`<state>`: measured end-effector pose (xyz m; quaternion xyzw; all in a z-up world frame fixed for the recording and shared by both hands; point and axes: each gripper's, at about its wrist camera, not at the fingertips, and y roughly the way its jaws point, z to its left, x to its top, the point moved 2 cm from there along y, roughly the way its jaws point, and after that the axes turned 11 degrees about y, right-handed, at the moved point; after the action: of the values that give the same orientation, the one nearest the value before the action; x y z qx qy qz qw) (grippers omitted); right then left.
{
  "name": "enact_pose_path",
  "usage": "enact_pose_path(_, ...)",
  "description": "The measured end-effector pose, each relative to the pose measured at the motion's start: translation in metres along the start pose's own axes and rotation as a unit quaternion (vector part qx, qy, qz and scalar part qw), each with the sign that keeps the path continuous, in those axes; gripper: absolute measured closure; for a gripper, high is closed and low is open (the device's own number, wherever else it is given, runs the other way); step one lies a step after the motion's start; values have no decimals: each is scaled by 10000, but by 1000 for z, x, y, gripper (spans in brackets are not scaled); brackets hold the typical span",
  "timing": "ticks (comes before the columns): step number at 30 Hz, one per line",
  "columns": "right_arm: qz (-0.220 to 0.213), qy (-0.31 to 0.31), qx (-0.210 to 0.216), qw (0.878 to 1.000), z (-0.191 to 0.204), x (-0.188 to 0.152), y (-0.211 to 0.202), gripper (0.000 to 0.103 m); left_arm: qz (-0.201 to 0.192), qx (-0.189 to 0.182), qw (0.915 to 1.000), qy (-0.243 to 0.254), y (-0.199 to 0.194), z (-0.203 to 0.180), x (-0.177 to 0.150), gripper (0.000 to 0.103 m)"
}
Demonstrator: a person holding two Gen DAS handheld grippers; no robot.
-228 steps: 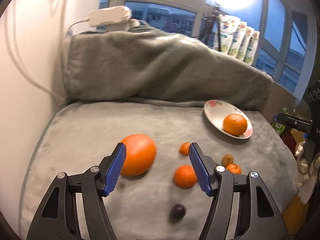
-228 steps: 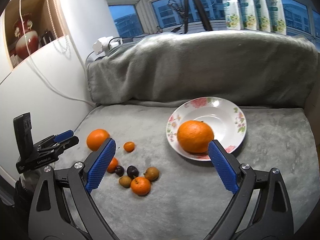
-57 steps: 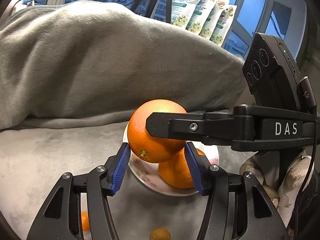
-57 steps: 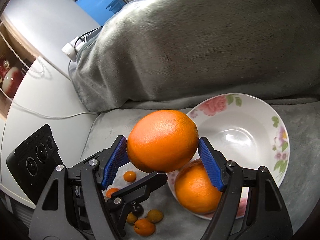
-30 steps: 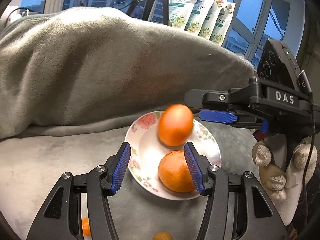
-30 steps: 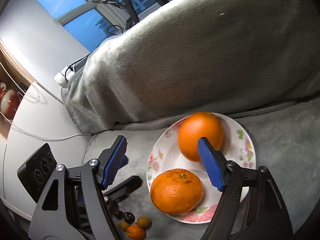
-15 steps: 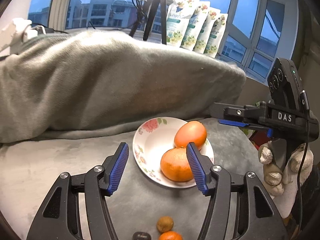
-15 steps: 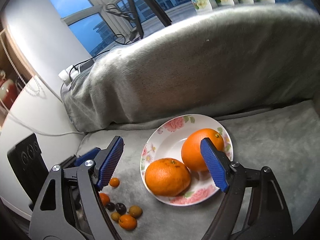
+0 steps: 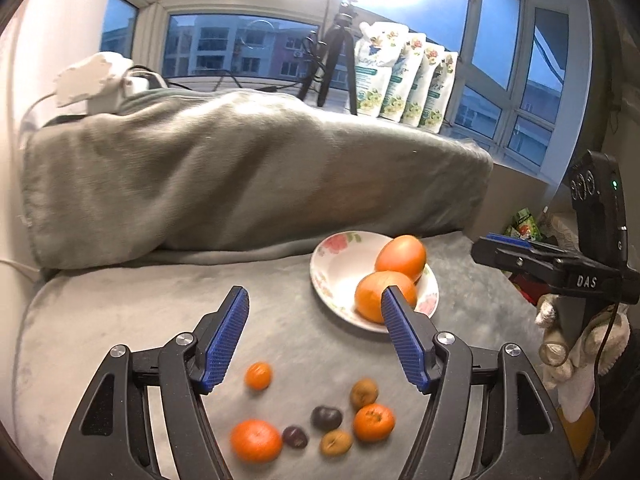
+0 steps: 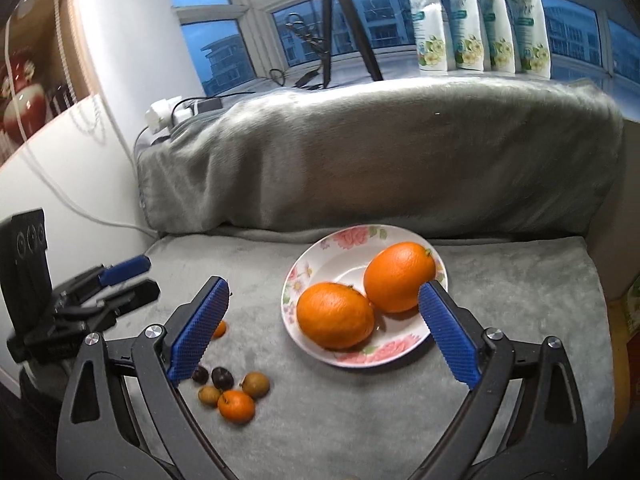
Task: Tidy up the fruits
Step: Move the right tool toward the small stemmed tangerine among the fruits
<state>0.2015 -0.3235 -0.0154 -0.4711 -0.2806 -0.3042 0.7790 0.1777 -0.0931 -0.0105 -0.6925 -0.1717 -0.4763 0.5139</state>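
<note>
Both my left tongs (image 9: pixel 314 334) and right tongs (image 10: pixel 322 330) gape empty; small loose fruits (image 9: pixel 316 420) lie beside the floral white plate (image 10: pixel 320 256) holding two big oranges (image 10: pixel 398 276)

The plate (image 10: pixel 297 276) is white with pink flowers and green leaves round its rim. Both large oranges (image 10: pixel 335 316) on it are bright orange. On the grey plush worktop (image 10: pixel 500 280) lie small orange mandarins (image 9: pixel 256 440), olive-brown fruits (image 9: pixel 364 392) and dark purple plums (image 9: pixel 326 417). The left tongs (image 9: pixel 314 334) and right tongs (image 10: pixel 324 330) are black with blue ribbed pads. A grey blanket (image 10: pixel 380 160) is behind them, and white pouches (image 10: pixel 480 16) carry green and yellow floral print.
</note>
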Motion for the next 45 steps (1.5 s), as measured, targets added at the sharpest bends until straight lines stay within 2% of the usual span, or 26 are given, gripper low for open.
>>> enact_pose_path(11,23,-655,-34,9978,30,-55,-10,5,245,262,9990,-282,-19,27,-42,34)
enact_pose_path(18,244,-780,1,9967,38,-90,-4,5,483,122,9971,-580,-15,35,-75,35)
enact_pose_path(24,488,-709,71,9963,39,-107,7,6,647,11,9953,-725,-11,34,-94,38)
enact_pose_path(30,612,-778,83,9951,43,-116,13,10,759,-25,9941,-778,-8,36,-106,40)
enact_pose_path(32,692,-823,98,9942,45,-120,17,14,798,-43,9937,-783,-6,36,-108,41)
enact_pose_path(34,774,-852,119,9933,47,-122,21,22,821,-67,9935,-789,-5,36,-110,42)
enact_pose_path(38,944,-908,157,9913,49,-127,31,23,847,-106,9933,-777,-3,36,-110,42)
enact_pose_path(42,1059,-940,174,9898,51,-130,39,31,868,-119,9932,-764,-2,36,-111,43)
enact_pose_path(45,1111,-919,189,9894,51,-132,44,32,902,-129,9930,-754,0,35,-112,44)
